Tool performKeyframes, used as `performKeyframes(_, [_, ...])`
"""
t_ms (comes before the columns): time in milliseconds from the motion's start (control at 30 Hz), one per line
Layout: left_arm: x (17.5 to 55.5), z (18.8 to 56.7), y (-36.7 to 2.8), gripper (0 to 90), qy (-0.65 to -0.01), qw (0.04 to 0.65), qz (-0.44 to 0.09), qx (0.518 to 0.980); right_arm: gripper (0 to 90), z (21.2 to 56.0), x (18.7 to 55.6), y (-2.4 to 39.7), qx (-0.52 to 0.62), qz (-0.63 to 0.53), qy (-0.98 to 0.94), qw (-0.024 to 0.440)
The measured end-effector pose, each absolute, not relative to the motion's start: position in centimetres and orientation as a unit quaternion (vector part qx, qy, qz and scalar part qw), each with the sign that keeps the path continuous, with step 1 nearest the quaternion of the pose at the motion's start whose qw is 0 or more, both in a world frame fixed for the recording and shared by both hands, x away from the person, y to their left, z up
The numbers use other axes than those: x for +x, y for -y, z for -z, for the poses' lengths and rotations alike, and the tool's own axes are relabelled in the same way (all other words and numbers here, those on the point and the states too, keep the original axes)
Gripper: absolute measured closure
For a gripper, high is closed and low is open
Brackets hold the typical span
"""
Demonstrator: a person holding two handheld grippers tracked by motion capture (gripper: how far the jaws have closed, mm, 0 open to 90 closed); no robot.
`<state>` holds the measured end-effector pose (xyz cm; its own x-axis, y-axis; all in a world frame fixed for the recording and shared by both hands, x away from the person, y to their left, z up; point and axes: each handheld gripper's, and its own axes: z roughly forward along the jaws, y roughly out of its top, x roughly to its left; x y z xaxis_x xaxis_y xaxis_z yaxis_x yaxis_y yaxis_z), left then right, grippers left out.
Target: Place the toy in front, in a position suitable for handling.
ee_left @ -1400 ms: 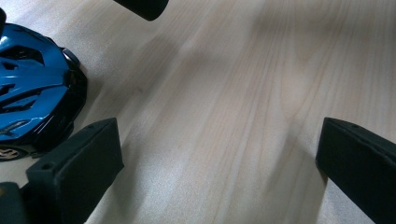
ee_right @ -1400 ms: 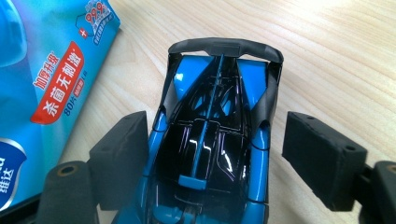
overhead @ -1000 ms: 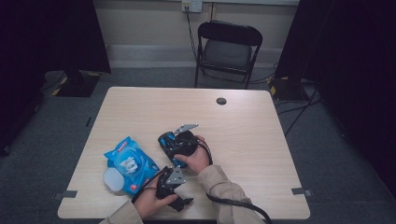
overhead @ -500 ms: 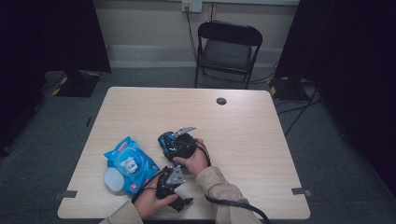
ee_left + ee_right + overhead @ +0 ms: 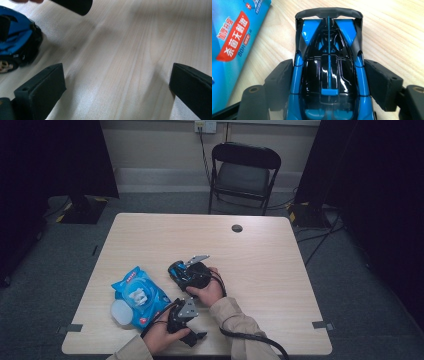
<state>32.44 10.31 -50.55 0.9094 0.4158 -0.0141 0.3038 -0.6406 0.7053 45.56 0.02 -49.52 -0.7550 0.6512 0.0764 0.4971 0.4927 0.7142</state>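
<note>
Though glossy, blue-and-black toy car [image 5: 329,75]

A blue wipes pack [image 5: 234,50] on the table carries a red label with white Chinese characters reading "杀菌无刺激", a smaller line beneath it beginning "80片", and a white plus sign near its top edge; its remaining print is too small to read.

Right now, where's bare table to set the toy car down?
Free: the whole far half of the table up to the small black disc, and the right side out to the edge. Crowded: near left, where the wet wipes pack, the left gripper and the right gripper around the blue toy car cluster.
</note>
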Motion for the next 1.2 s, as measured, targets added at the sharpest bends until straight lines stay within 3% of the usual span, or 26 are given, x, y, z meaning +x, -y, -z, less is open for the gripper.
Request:
performKeyframes(600, [32.43, 50.55, -10.31, 0.0, -0.199, 0.374, -0.075, 0.903, 27.2, 49.73, 45.54, 0.36, 0.319, -0.382, -0.860, 0.111])
performKeyframes(833, [32.43, 50.55, -10.31, 0.0, -0.199, 0.374, -0.075, 0.903, 22.1, 50.30, 45.63, 0.42, 0.316, -0.378, -0.863, 0.110])
performKeyframes(1200, [32.44, 50.55, -10.31, 0.0, -0.199, 0.374, -0.075, 0.903, 26.0, 50.08, 45.62, 0.18, 0.315, -0.369, -0.867, 0.113])
